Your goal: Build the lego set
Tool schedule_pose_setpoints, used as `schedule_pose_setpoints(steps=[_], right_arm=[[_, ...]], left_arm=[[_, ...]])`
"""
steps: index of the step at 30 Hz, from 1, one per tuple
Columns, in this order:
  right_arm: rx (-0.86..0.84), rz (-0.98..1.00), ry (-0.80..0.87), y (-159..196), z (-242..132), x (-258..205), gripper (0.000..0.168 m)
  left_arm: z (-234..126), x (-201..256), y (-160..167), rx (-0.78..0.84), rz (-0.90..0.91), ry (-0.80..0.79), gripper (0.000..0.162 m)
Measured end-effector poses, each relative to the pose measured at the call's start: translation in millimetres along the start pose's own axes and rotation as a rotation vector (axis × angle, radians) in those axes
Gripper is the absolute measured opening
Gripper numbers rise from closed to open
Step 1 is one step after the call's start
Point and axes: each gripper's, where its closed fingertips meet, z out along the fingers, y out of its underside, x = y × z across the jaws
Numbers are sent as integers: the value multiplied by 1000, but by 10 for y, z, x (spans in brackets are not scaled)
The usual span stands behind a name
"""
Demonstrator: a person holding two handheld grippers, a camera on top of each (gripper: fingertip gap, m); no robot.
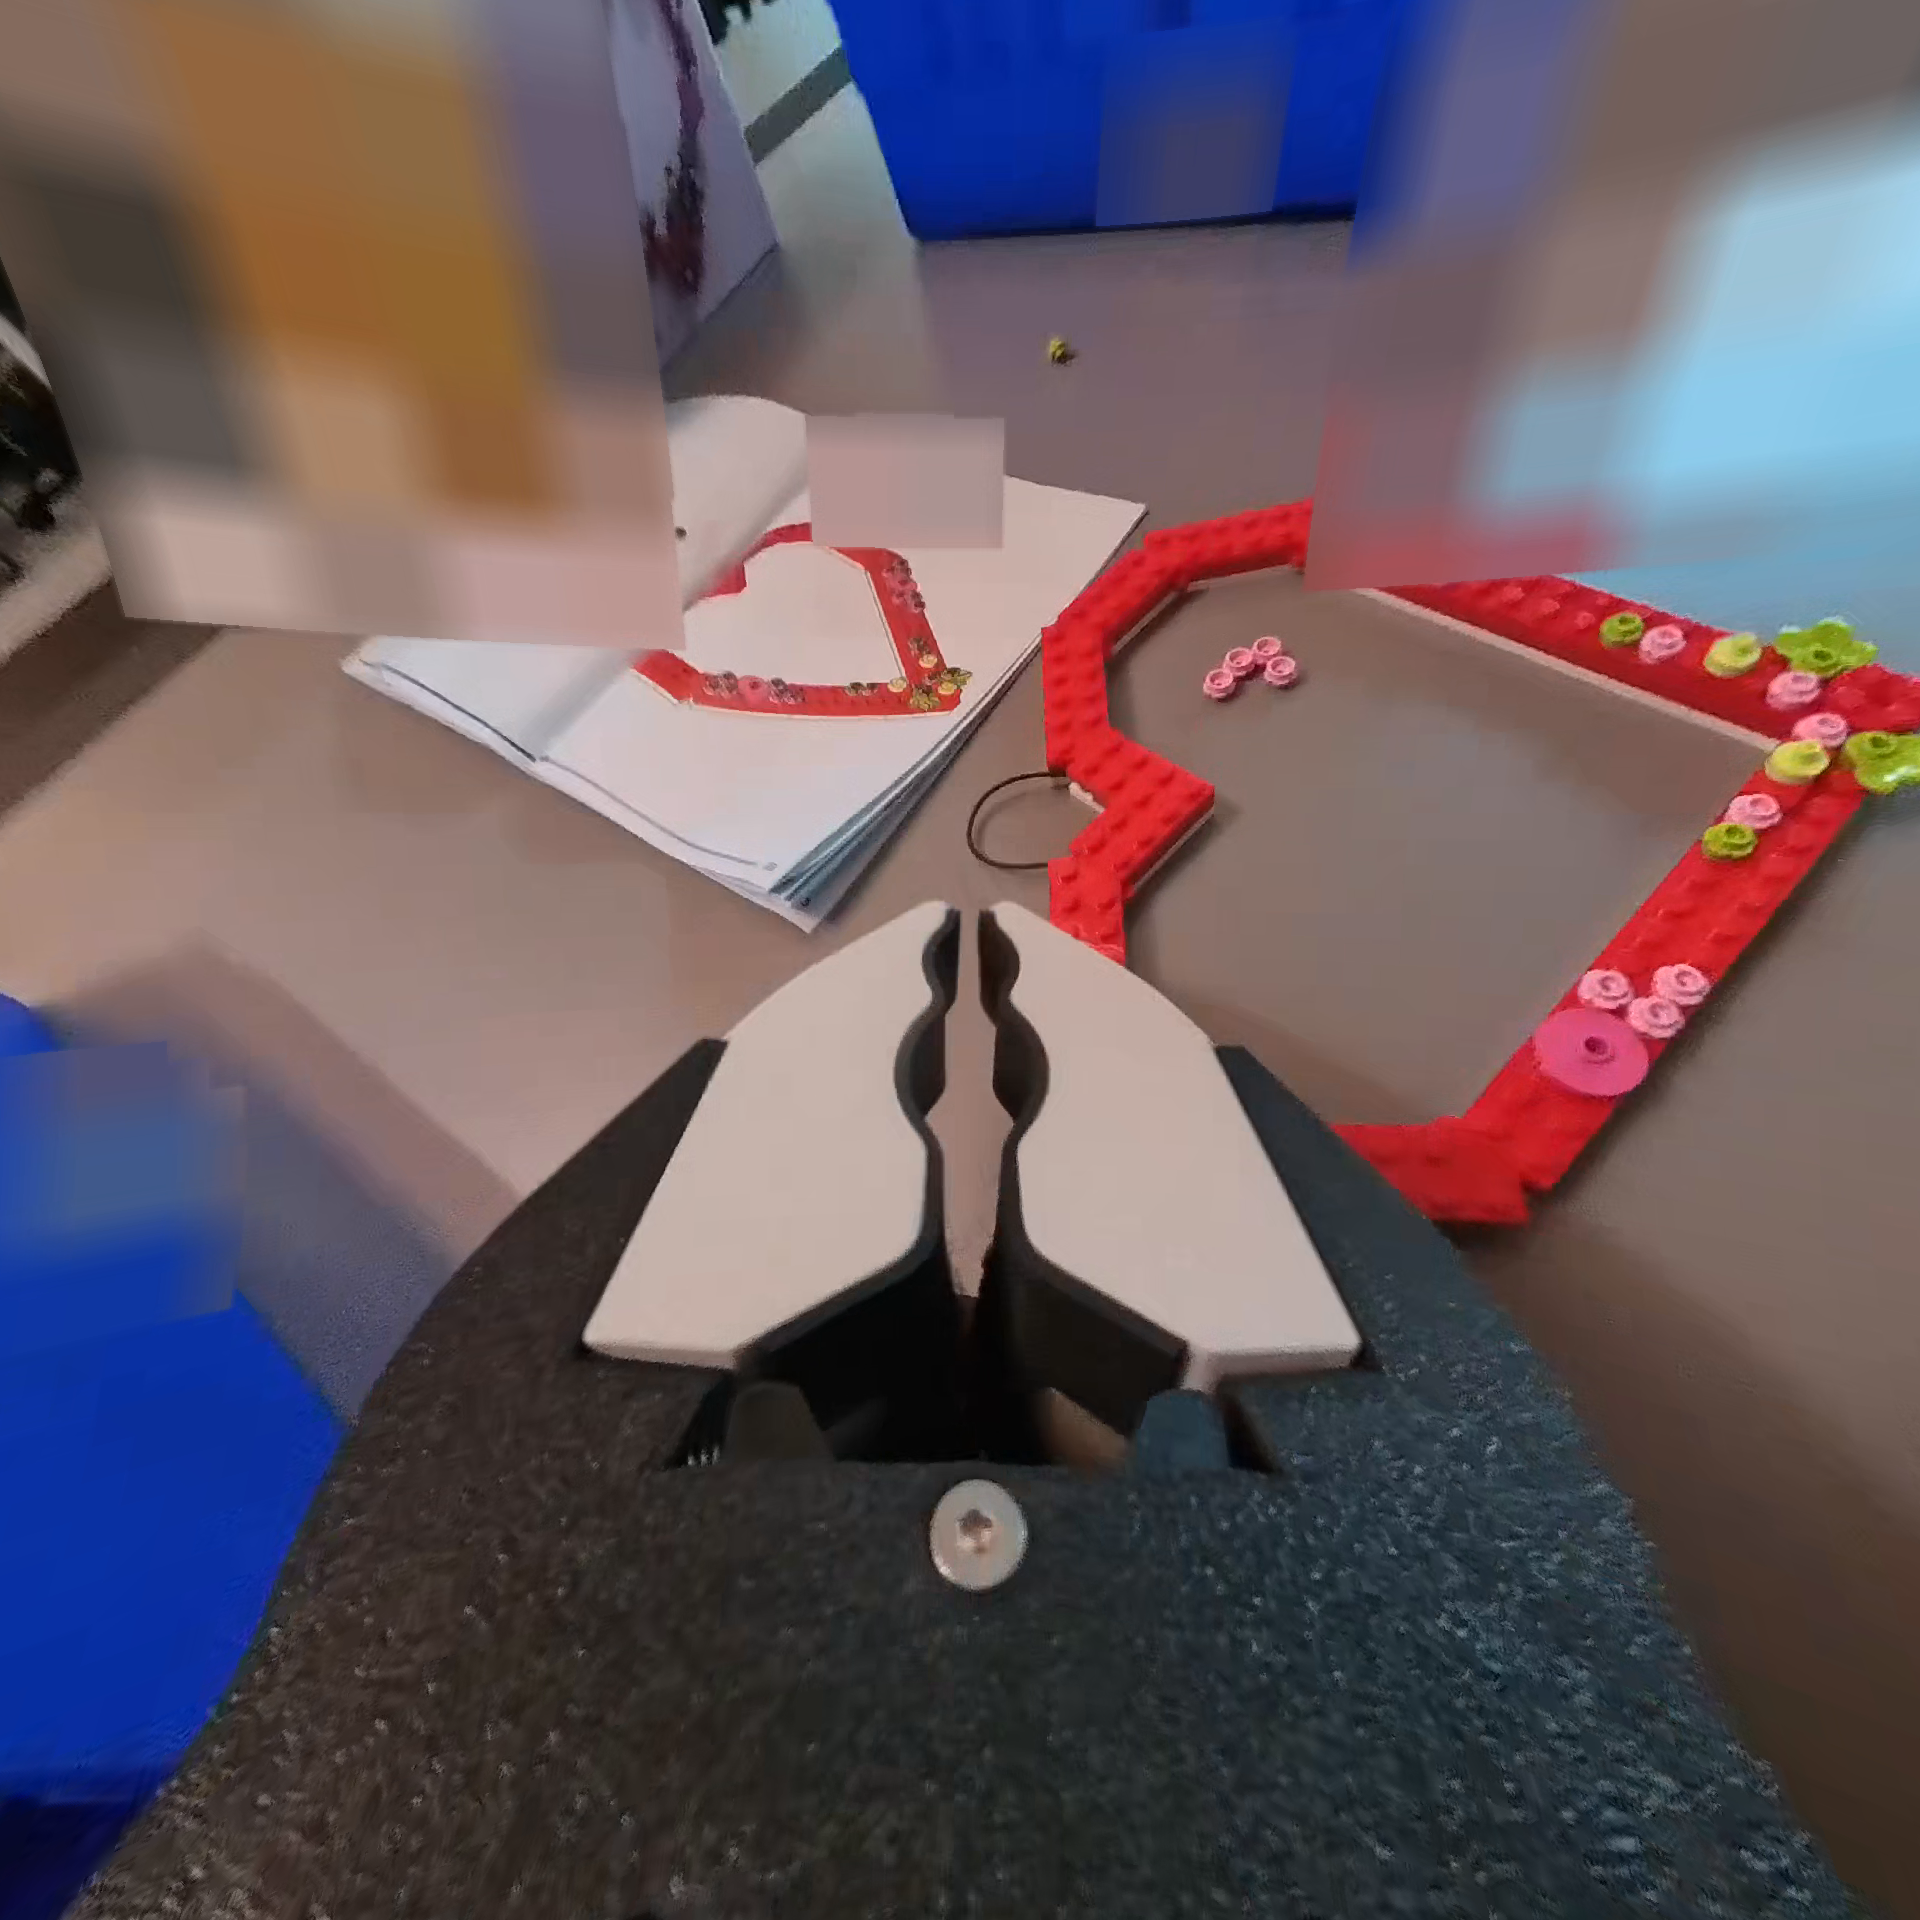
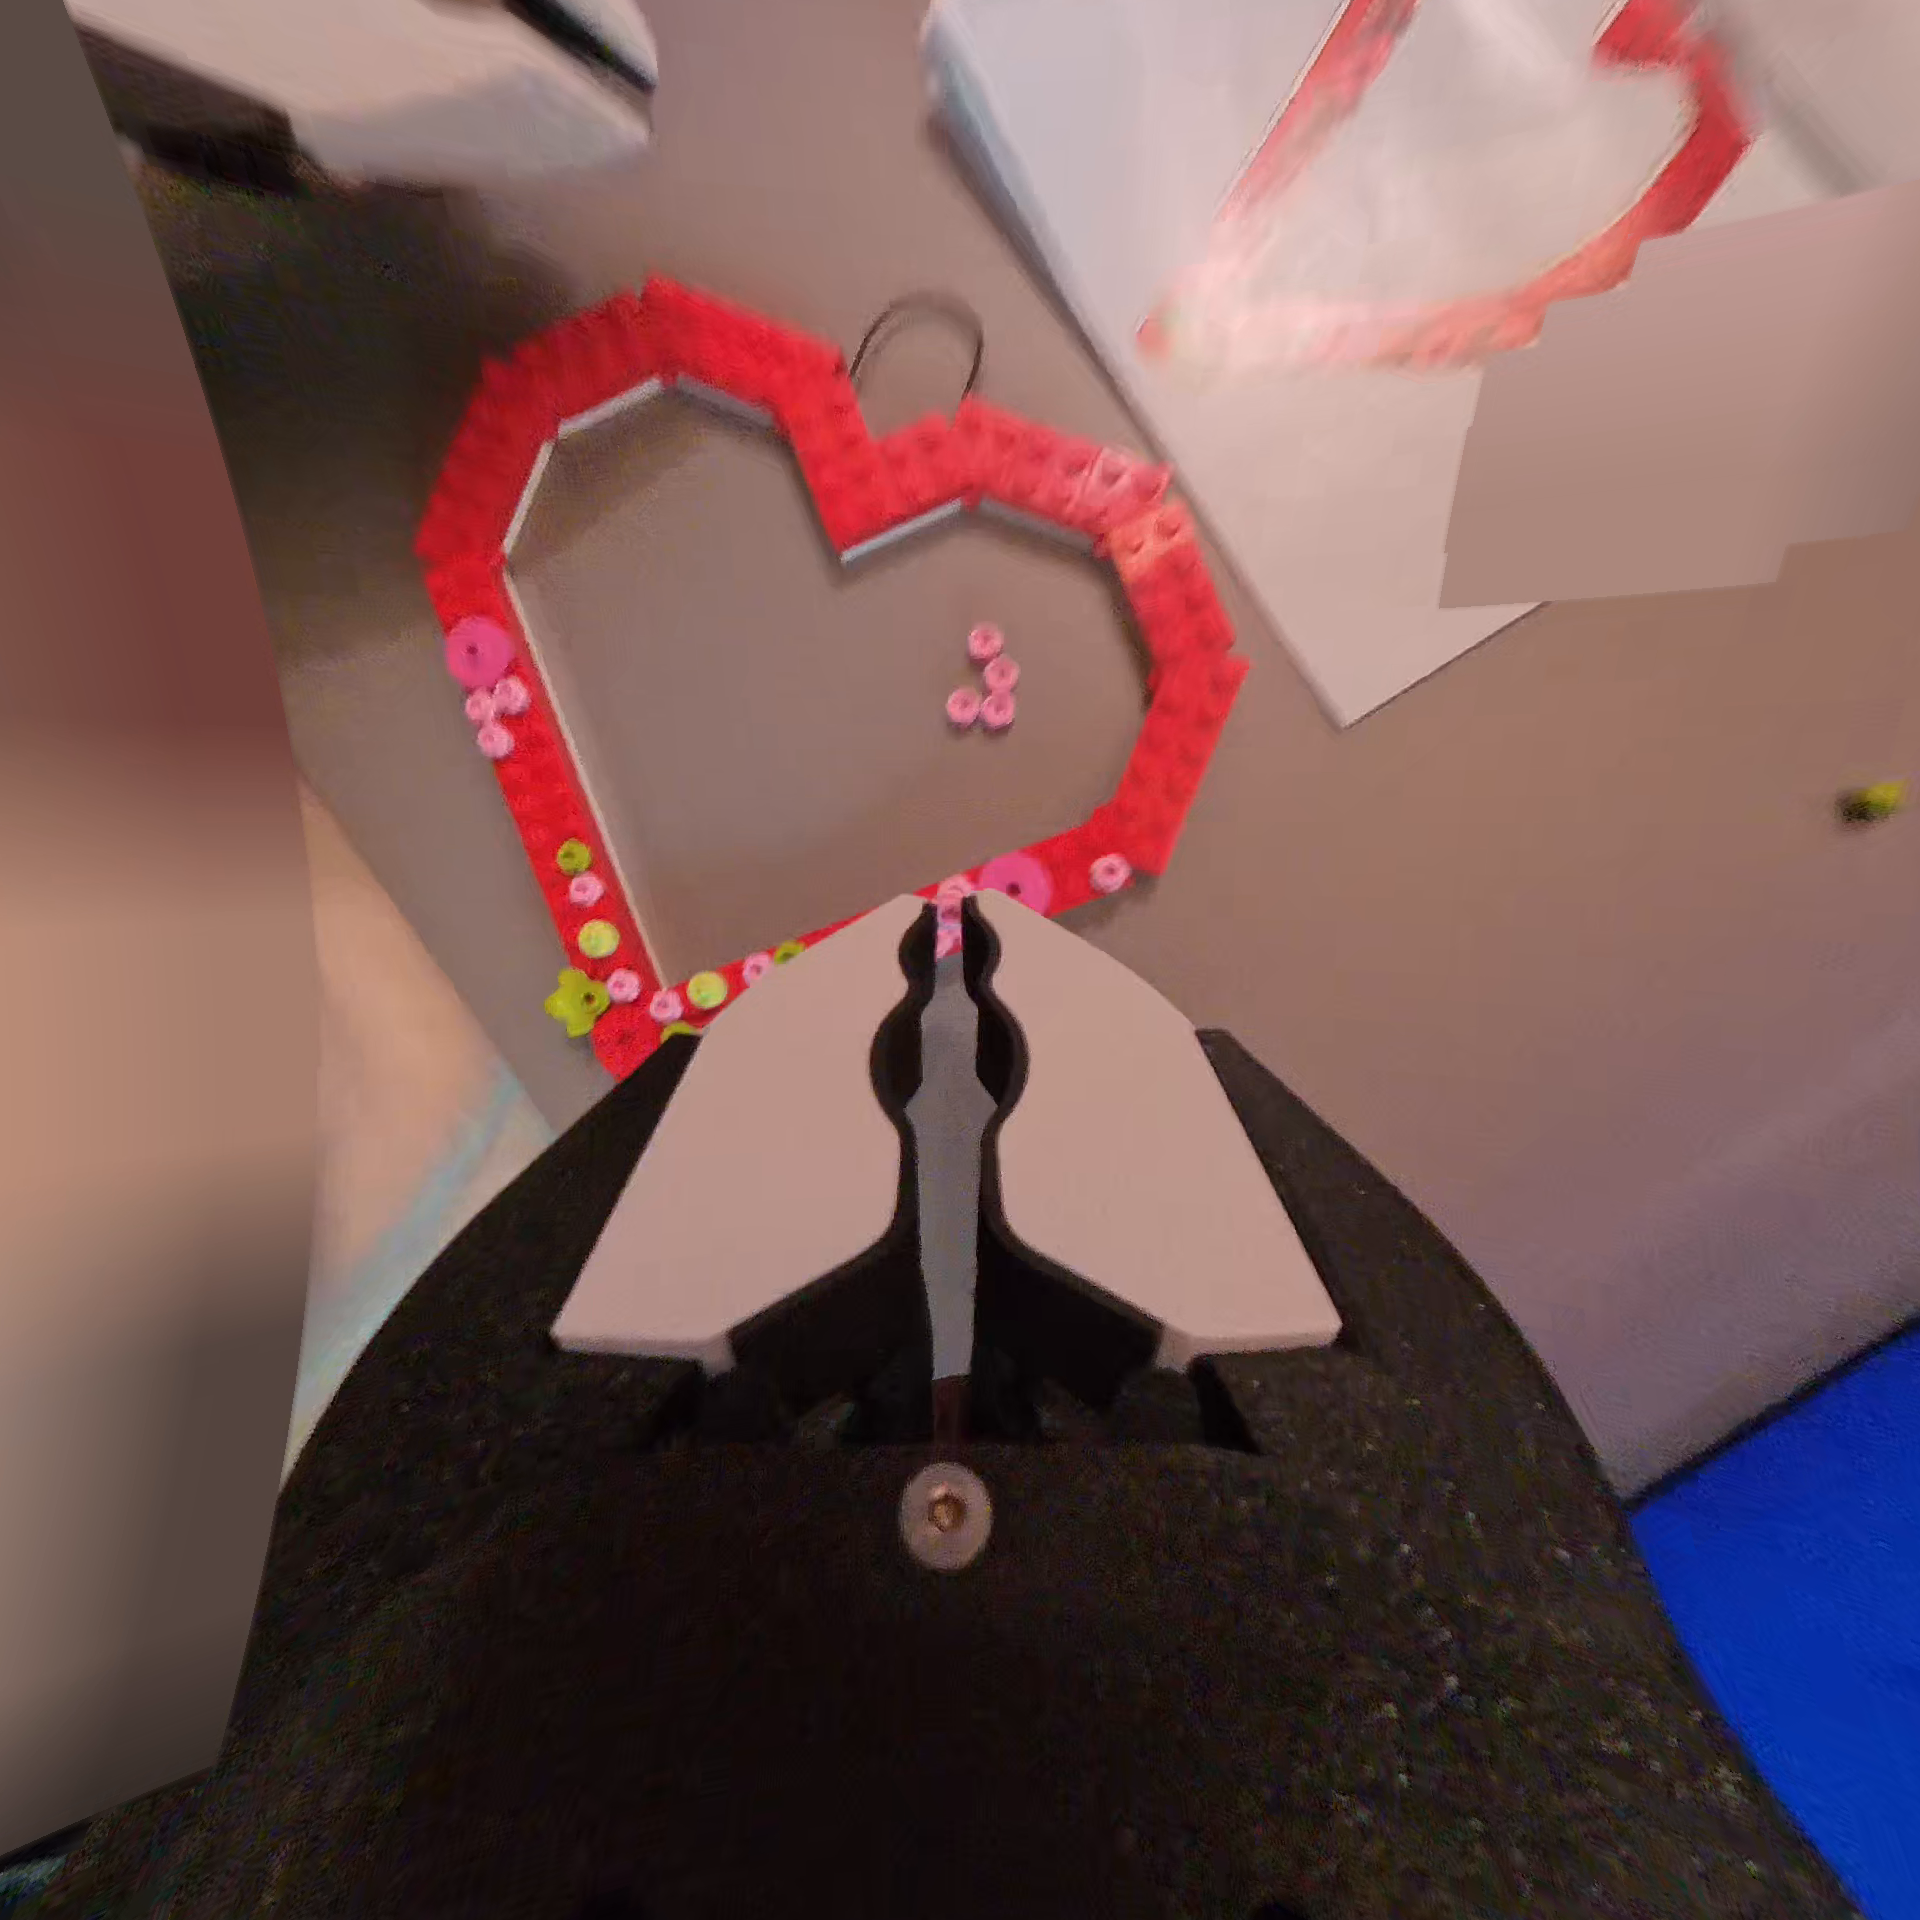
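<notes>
Inside heart frame (image 2: pixel 473 488) — four pink studs (image 2: pixel 985 681) (apparently loose).

Right gripper (image 2: pixel 947 914), fingers pinching pink stud (image 2: pixel 950 918) over red heart frame (image 2: pixel 1164 727)

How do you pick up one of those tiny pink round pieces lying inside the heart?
Probably pinch an outer piece of the loose pink cluster across its round rim, coming straight down from above. They lie flat on the table inside the red heart frame, nearly touching, so fingertips need open sides.
</notes>
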Motion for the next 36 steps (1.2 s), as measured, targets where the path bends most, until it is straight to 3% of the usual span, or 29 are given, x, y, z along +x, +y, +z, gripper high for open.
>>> schedule_pose_setpoints(steps=[4, 36], right_arm=[[-71, -1, 19, 154, 66, 7, 5], [-172, 109, 57, 106, 256, 259, 5]], left_arm=[[21, 10, 1, 21, -59, 18, 1], [53, 100, 42, 2, -59, 67, 4]])
